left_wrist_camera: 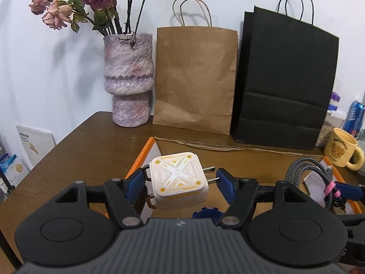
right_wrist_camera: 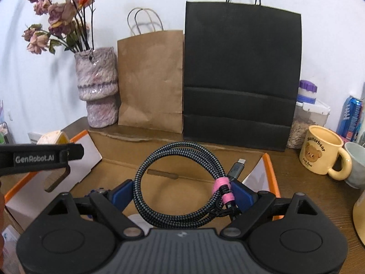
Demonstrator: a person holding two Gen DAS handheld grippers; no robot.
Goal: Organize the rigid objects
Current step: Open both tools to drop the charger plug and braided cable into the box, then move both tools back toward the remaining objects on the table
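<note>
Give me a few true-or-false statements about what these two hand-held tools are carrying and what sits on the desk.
1. The left gripper holds a white charger. True.
2. The right gripper holds a yellow mug. False: it holds a coiled braided cable; the mug stands on the table.
3. The black paper bag is shorter than the brown one. False: it is taller.
4. Dried flowers stand in the vase. True.
</note>
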